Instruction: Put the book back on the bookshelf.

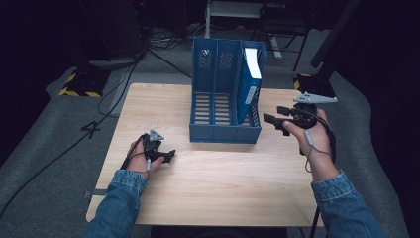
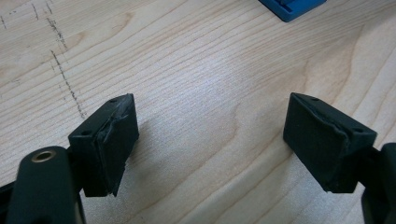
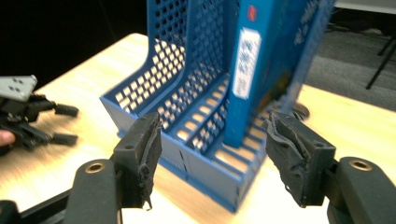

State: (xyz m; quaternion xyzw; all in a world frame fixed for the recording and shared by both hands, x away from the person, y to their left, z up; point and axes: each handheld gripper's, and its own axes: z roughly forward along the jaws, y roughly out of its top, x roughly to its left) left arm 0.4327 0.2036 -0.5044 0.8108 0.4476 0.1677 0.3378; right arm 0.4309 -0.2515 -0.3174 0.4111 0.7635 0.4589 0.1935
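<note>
A light wooden table (image 1: pixel 213 198) with a pale grain stands on grey carpet (image 1: pixel 44 163) in a dark room — the far part is almost black. Black cables (image 1: pixel 124 74) trail over the floor beyond the table's far left corner, well away from the claws. A black-and-yellow striped base (image 1: pixel 79 84) sits on the floor on that side, another (image 1: pixel 302 79) just beyond the right-hand claw. Farther back stand the legs of a pale frame (image 1: pixel 275 47) — chair or stand, hard to tell. Faint pencil marks (image 2: pixel 65 79) cross the tabletop.
</note>
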